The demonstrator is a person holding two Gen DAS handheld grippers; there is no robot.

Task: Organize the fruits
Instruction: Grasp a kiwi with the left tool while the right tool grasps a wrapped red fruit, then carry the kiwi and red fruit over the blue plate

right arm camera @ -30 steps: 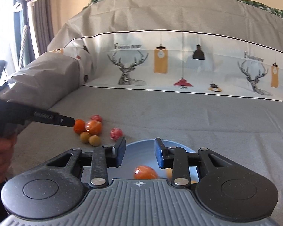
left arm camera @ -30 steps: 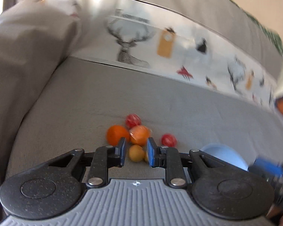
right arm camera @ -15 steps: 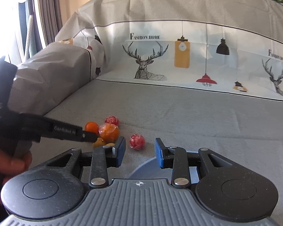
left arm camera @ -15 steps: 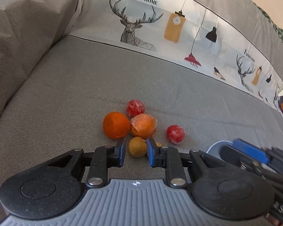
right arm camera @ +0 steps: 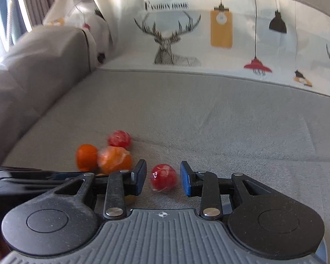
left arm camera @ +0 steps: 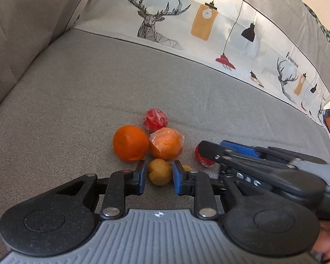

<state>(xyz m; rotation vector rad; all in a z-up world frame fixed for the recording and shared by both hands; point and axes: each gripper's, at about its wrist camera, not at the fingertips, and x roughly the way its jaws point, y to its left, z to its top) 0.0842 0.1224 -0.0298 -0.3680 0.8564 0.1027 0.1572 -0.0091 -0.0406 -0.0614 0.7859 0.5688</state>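
Observation:
Several fruits lie together on the grey sofa seat. My left gripper (left arm camera: pixel 158 177) is open around a small yellow-brown fruit (left arm camera: pixel 159 171), its pads on either side and not touching it. Beyond lie an orange (left arm camera: pixel 130 143), a plastic-wrapped orange (left arm camera: pixel 166 143) and a wrapped red fruit (left arm camera: pixel 155 120). My right gripper (right arm camera: pixel 163 177) is open around another wrapped red fruit (right arm camera: pixel 164 177), also not touching; that fruit shows half hidden in the left wrist view (left arm camera: pixel 203 159). The right gripper comes in from the right in the left wrist view (left arm camera: pixel 211 151).
The sofa backrest with a deer and lamp print (left arm camera: pixel 187 22) rises behind the fruits. A grey armrest (right arm camera: pixel 33 66) stands at the left. A sliver of the blue bowl's rim (right arm camera: pixel 323 250) shows at the right wrist view's bottom right corner.
Both grippers have moved forward and down to the fruits. The left now brackets the yellow-brown fruit, the right the red one. The blue bowl has dropped almost out of the right wrist view.

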